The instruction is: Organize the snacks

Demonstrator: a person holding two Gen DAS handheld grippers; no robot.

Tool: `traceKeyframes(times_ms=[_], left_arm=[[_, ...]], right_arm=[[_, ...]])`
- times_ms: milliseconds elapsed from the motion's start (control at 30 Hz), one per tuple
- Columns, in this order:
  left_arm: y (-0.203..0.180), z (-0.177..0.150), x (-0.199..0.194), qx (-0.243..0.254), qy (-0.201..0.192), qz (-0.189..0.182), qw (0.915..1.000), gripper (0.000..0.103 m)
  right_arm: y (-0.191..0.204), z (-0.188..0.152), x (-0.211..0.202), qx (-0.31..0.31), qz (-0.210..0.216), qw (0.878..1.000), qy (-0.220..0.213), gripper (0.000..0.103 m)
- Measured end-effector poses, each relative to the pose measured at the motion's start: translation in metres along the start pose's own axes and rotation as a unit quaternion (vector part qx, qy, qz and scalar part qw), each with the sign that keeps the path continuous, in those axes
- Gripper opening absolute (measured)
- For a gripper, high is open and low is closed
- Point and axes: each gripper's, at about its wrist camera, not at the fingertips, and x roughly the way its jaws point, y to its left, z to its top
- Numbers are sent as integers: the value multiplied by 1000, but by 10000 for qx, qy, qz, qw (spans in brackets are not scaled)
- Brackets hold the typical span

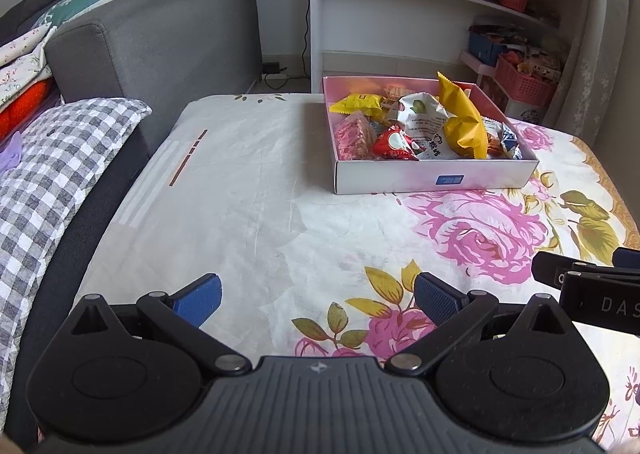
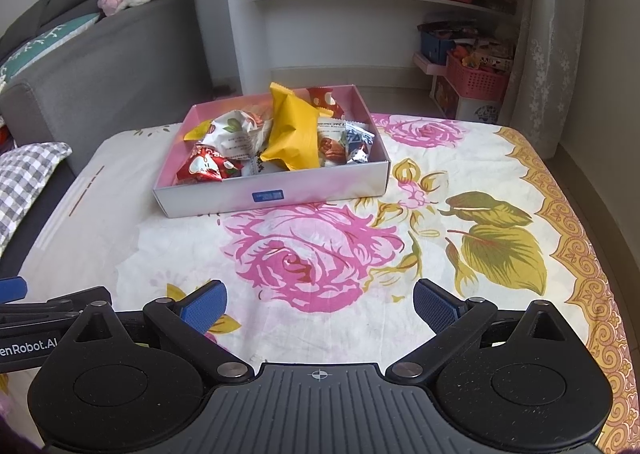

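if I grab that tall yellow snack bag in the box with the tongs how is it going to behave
The yellow bag looks puffed and creased, so it is probably light and would crumple under a pinch. Its glossy film may slip. It stands propped on other packets in the box, so lifting it may shift them.

Left gripper [image 1: 318,300]: black linkage arms with silver pivot screws; ribbed grey body; blue textured pads [image 1: 436,300]; a small cross mark at 12 o'clock on the body; right gripper [image 2: 318,304] matches, with a crosshair mark.
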Motion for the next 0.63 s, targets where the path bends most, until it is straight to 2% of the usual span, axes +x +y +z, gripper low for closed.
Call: traceKeyframes(times_ms=[633], left_arm=[[-2,0,0,87,-28,-73,9999,103]], right_arm=[[0,-1,1,-7,-3,10000,6,101]])
